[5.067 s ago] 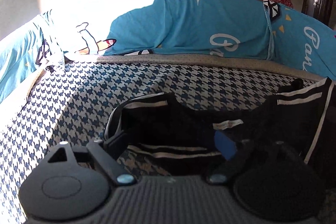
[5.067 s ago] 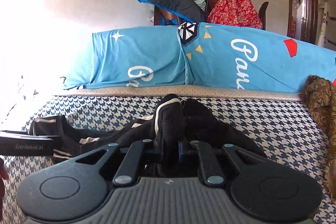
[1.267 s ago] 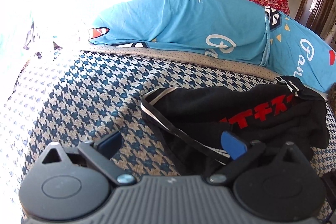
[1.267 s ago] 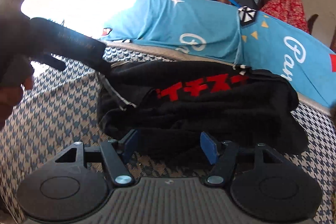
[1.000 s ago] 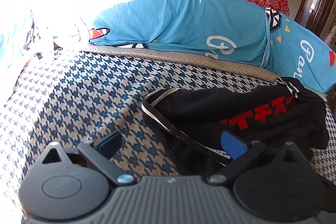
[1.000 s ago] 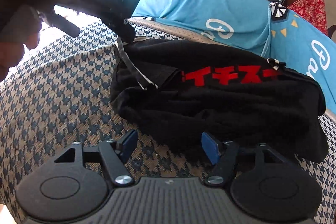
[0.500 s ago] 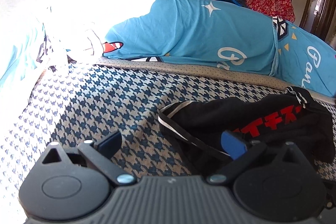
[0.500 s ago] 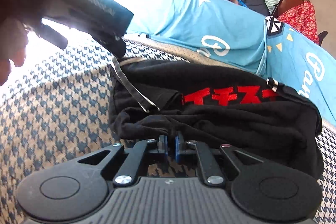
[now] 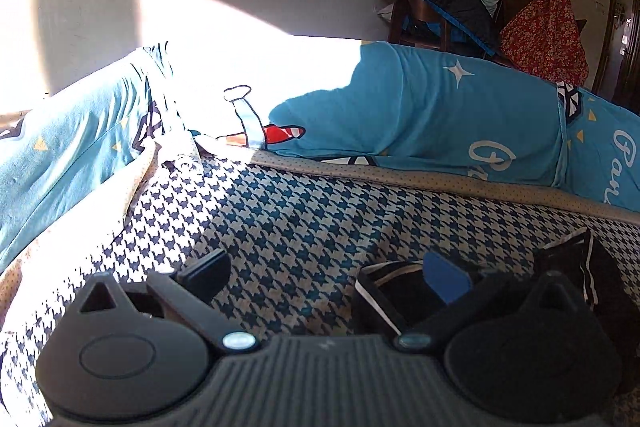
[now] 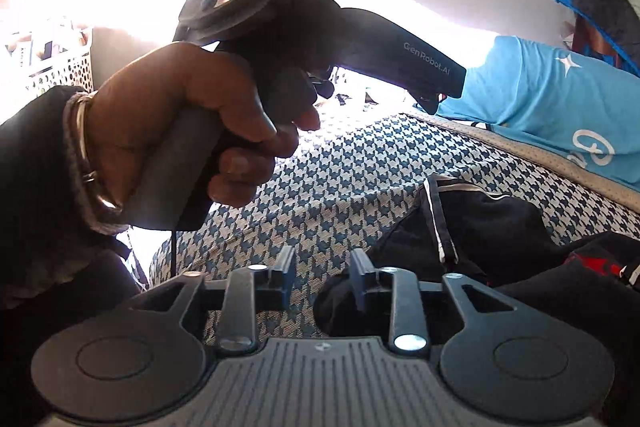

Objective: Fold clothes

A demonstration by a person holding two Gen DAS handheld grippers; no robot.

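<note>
Nearest the right wrist camera, the right claw stands partly spread; its jaws have just been opening, and only the bed's houndstooth cover shows in the gap, with black cloth bunched against the outer side of the right-hand finger, pinched by nothing. In the left wrist view the left claw is spread wide and empty over the same cover.

Just beyond both lies the black garment, low on the bed, toward the right of each view. It looks light, limp and non-slippery, likely to sag and drag rather than hold any shape, so 1 pinch would only lift a peak. Better holds, by my reading, are the 2 ends of the white-striped hem, the firmest edge on show.

Its long axis seems to run from that hem away to the right, toward the red print, roughly along the blue bolster behind it; the far end is cut off.

Farther left, a hand grips the other tool's handle above the bed.
</note>
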